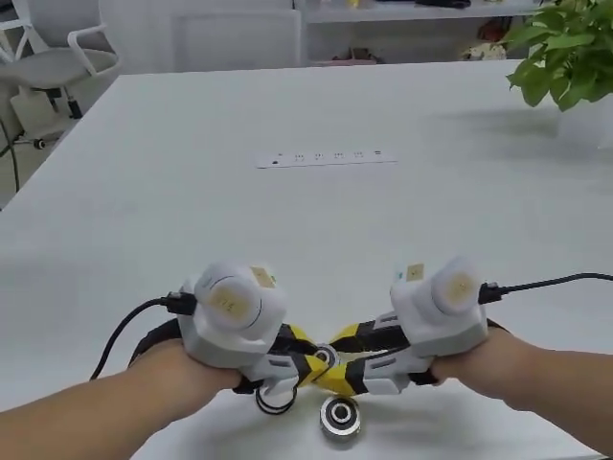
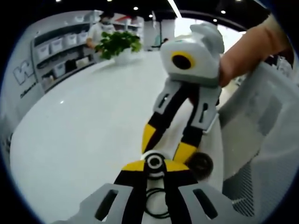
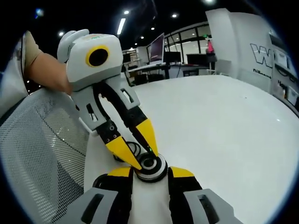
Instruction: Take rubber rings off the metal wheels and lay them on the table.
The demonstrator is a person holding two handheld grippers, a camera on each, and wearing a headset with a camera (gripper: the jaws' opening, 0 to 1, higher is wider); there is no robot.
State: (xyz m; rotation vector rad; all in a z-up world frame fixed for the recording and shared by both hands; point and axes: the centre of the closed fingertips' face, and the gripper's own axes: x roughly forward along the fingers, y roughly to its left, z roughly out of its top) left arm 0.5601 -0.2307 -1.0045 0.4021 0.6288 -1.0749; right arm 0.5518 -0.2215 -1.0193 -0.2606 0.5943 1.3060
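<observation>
A small metal wheel (image 1: 324, 357) with a black rubber ring round it is held just above the white table (image 1: 316, 230), between both grippers. My right gripper (image 3: 150, 172) is shut across the wheel (image 3: 150, 167). My left gripper (image 2: 154, 167) comes from the other side and is shut on the wheel's (image 2: 154, 162) rim. In the head view the left gripper (image 1: 311, 362) and right gripper (image 1: 335, 372) meet tip to tip. A second wheel (image 1: 340, 418) lies on the table close below them. A loose black rubber ring (image 1: 273, 402) lies flat under the left gripper.
A white power strip (image 1: 326, 157) lies at mid-table. A potted plant (image 1: 560, 57) stands at the far right corner and an office chair (image 1: 57, 57) beyond the far left. A mesh chair back (image 3: 37, 154) is near the table's front edge.
</observation>
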